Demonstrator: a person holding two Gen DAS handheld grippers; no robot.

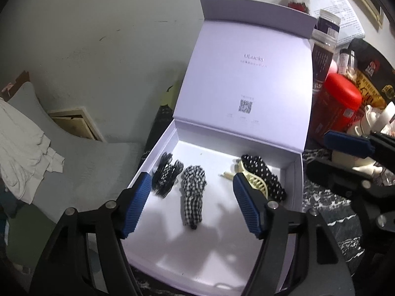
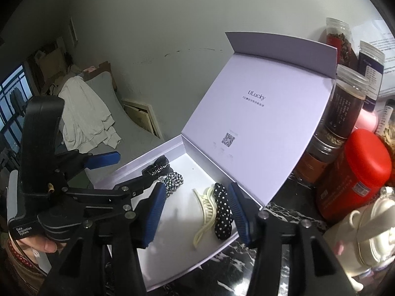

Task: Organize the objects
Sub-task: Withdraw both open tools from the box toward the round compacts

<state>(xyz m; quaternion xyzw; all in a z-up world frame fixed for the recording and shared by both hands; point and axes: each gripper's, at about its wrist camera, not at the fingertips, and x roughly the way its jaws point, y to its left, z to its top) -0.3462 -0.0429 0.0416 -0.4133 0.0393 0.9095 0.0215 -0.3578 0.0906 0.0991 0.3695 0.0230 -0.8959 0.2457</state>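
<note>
A white gift box [image 1: 297, 172] stands with its lid [image 1: 246, 74] raised. On its floor lie a black clip [image 1: 165, 175], a checkered hair tie [image 1: 193, 192], a cream claw clip [image 1: 251, 180] and a black polka-dot hair tie [image 1: 266, 175]. My left gripper [image 1: 191, 180] hovers open over the box with nothing pressed between its blue pads [image 1: 138, 204]. My right gripper [image 2: 196, 188] also stands open above the box [image 2: 177, 246]; the cream clip [image 2: 205, 212] and polka-dot tie [image 2: 222, 212] lie beneath it, untouched. The left gripper [image 2: 138, 169] shows at the left of the right wrist view.
Jars [image 2: 345, 108], a red canister [image 2: 355, 172] and a white teapot [image 2: 377, 229] crowd the right side on the dark marble top [image 1: 333, 209]. A grey cushion with a white cloth [image 1: 24, 135] lies to the left. A hand [image 2: 42, 244] holds the left gripper's handle.
</note>
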